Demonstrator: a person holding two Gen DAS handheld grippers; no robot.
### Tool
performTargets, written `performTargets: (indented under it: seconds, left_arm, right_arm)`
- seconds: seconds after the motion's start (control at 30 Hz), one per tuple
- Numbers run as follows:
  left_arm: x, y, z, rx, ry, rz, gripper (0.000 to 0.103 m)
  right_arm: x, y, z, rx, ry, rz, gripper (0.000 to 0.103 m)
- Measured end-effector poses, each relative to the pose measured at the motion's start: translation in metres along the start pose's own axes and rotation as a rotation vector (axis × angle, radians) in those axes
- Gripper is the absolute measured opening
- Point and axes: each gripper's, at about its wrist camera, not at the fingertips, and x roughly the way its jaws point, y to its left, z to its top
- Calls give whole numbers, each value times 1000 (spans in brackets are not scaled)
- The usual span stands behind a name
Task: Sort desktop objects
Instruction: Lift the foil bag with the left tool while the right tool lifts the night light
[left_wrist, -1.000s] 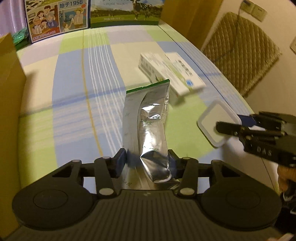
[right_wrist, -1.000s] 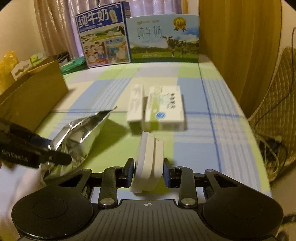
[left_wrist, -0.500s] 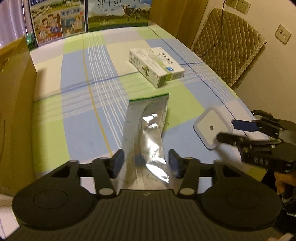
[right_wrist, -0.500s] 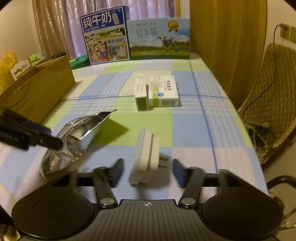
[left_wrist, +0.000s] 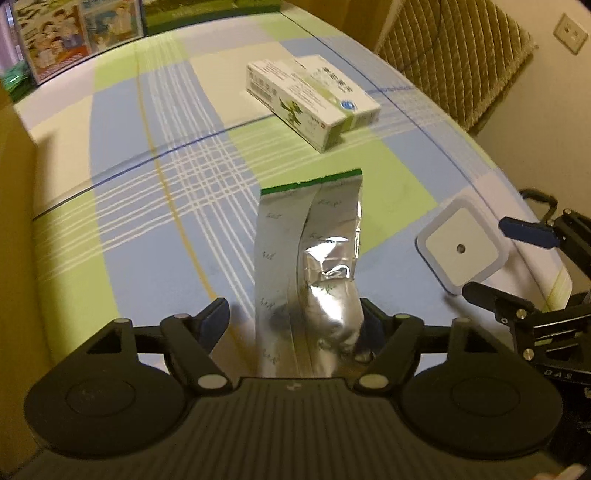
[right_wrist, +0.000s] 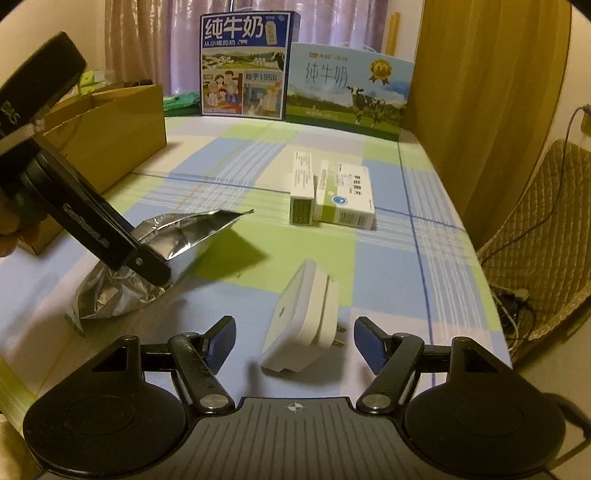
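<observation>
A silver foil pouch (left_wrist: 310, 266) with a green top edge lies on the checked tablecloth. My left gripper (left_wrist: 295, 325) is open around its near end, the left finger clear of the foil. The right wrist view shows the pouch (right_wrist: 184, 232) under the left gripper (right_wrist: 147, 266). A white plug adapter (right_wrist: 299, 321) rests on the cloth between the spread fingers of my open right gripper (right_wrist: 295, 341), touching neither. In the left wrist view, the adapter (left_wrist: 460, 247) sits between the right gripper (left_wrist: 506, 262) fingers. Two medicine boxes (right_wrist: 332, 192) lie side by side further back.
A brown cardboard box (right_wrist: 110, 140) stands along the left side of the table. Two milk cartons (right_wrist: 243, 62) stand at the far edge. A wicker chair (right_wrist: 546, 221) with cables is off the right table edge. A yellow curtain hangs at the back right.
Both grippers have opened and drawn back. The left let go of the foil pouch and the right let go of the white adapter, which now rest on the cloth.
</observation>
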Motion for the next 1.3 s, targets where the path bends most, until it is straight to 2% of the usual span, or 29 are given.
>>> performTargets:
  seconds: [0.23, 0.37, 0.47, 0.53, 0.73, 0.77, 0.97, 1.3]
  left_arm:
    - [20, -12, 6, 104, 63, 25, 64]
    - [19, -14, 8, 137, 76, 43, 45]
    - [15, -16, 4, 155, 63, 53, 38]
    - [10, -18, 1, 154, 55, 49, 36]
    - [1, -16, -12, 127, 39, 45, 36]
    - [0, -15, -13, 122, 37, 44, 36]
    - [-5, -17, -16, 99, 21, 30, 36]
    - [-14, -23, -20, 79, -2, 17, 35]
  right_arm:
    - [1, -2, 0, 0, 8, -5, 69]
    - [1, -2, 1, -4, 7, -4, 69]
    - [2, -2, 2, -12, 5, 6, 69]
    - [2, -5, 5, 6, 5, 19, 69]
    - [11, -25, 13, 168, 33, 66, 68]
    - [14, -28, 15, 195, 37, 74, 65]
    - [20, -27, 18, 213, 35, 44, 34]
    - [1, -13, 14, 173, 0, 15, 29]
